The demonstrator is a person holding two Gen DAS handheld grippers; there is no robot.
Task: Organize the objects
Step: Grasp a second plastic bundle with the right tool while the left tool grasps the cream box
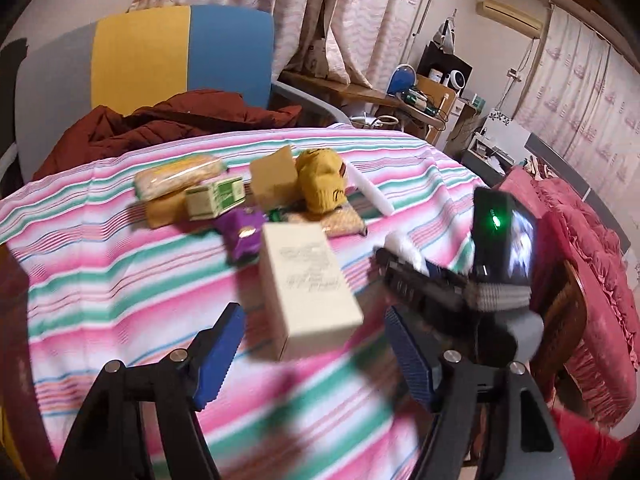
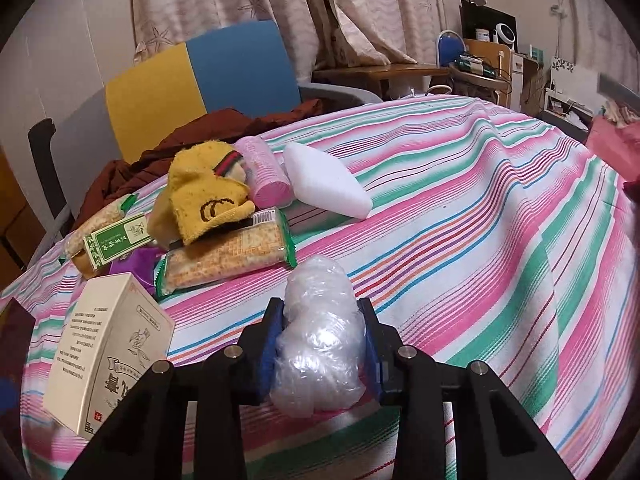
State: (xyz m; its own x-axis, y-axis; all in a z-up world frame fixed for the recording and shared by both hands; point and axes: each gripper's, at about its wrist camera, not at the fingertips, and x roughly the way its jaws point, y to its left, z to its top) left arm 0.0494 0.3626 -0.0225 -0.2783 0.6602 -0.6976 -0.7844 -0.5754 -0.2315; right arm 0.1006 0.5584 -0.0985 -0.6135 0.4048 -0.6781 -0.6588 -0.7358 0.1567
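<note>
A striped cloth (image 2: 460,208) covers the desk. On its left side lie 1 cream box (image 2: 108,344), a cracker pack (image 2: 228,256) and a yellow sock (image 2: 204,196). The right tool (image 2: 320,344) is clamped on a clear plastic bag (image 2: 320,336). The left tool (image 1: 312,344) stands apart, the cream box just beyond its pads.

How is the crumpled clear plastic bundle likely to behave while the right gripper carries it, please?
The plastic bundle looks soft and bulges past the right gripper's pads, so it probably squashes. Its glossy film may slip. It seems light for its size.
</note>
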